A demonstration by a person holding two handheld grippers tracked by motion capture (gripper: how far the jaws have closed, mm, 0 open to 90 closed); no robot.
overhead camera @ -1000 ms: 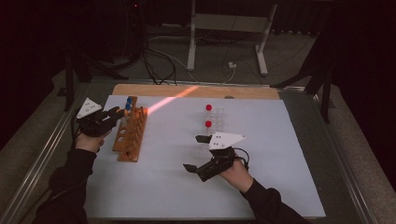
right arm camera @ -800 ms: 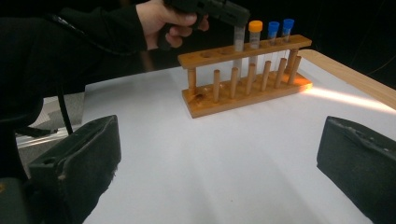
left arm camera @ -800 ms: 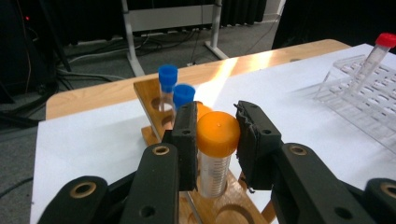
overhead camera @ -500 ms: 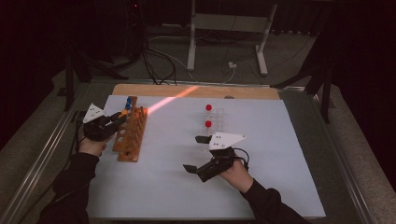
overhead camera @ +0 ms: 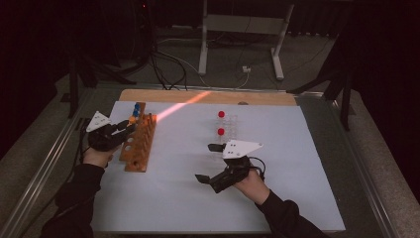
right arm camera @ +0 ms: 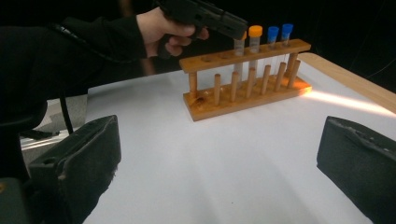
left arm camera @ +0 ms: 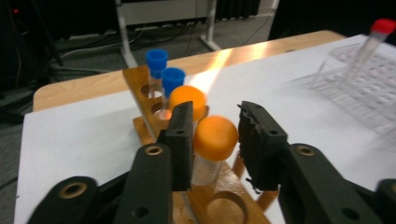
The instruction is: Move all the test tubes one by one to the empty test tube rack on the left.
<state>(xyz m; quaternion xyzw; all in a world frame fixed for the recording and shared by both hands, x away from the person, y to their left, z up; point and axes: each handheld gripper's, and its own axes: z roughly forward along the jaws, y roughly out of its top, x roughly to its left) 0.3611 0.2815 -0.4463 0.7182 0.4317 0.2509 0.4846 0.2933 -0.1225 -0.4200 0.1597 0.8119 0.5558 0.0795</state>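
Observation:
A wooden tube rack (overhead camera: 138,144) stands at the left of the white sheet (overhead camera: 307,178). Its far holes carry two blue-capped tubes (left arm camera: 157,59) and an orange-capped tube (left arm camera: 187,97). My left gripper (overhead camera: 128,130) is over the rack, its jaws (left arm camera: 215,126) closed against the cap of a second orange-capped tube (left arm camera: 215,136), which stands in a hole. The right gripper view has the same rack (right arm camera: 243,98) with my left gripper (right arm camera: 233,25) above it. My right gripper (overhead camera: 204,162) hovers open near the sheet's middle, its jaws (right arm camera: 219,154) wide apart and holding nothing.
A clear plastic rack (overhead camera: 229,126) with two red-capped tubes (overhead camera: 221,114) stands just beyond the right gripper. A wooden board edge (overhead camera: 257,97) runs along the far side, crossed by an orange light streak (overhead camera: 183,105). Metal stand legs and cables lie beyond.
My left hand has sunk slightly and shifted right over the wooden rack, bringing the orange-capped tube down into its hole. The right gripper has stayed where it was.

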